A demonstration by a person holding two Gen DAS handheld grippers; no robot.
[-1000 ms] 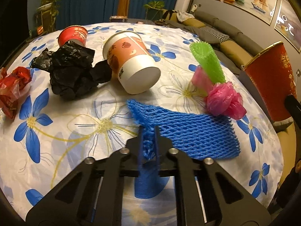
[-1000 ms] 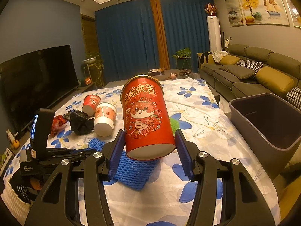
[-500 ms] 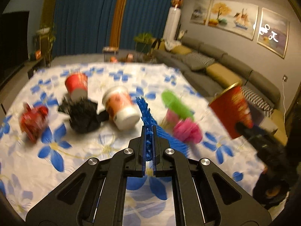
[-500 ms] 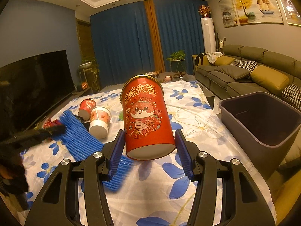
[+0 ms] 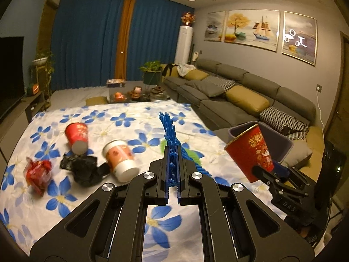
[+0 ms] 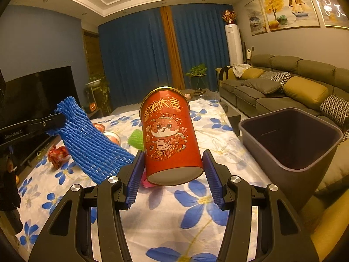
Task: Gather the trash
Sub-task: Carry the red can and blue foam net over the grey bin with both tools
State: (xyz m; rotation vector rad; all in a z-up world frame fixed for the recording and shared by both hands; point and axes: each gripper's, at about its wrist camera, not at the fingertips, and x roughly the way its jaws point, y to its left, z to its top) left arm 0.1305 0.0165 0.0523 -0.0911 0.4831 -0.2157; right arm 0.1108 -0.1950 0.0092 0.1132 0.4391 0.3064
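My left gripper is shut on a blue foam net and holds it up above the flowered table; the net hangs from it in the right wrist view. My right gripper is shut on a tall red paper cup with a cartoon snake, tilted, held above the table. The cup also shows in the left wrist view, in front of the grey bin. The open grey bin stands to the right of the table.
On the table lie a small red cup, a white-and-orange cup, a black bag, a red wrapper and a green net. A sofa runs along the right.
My left gripper has lifted the blue net off the table and raised it. My right gripper has carried the red cup closer to the bin.
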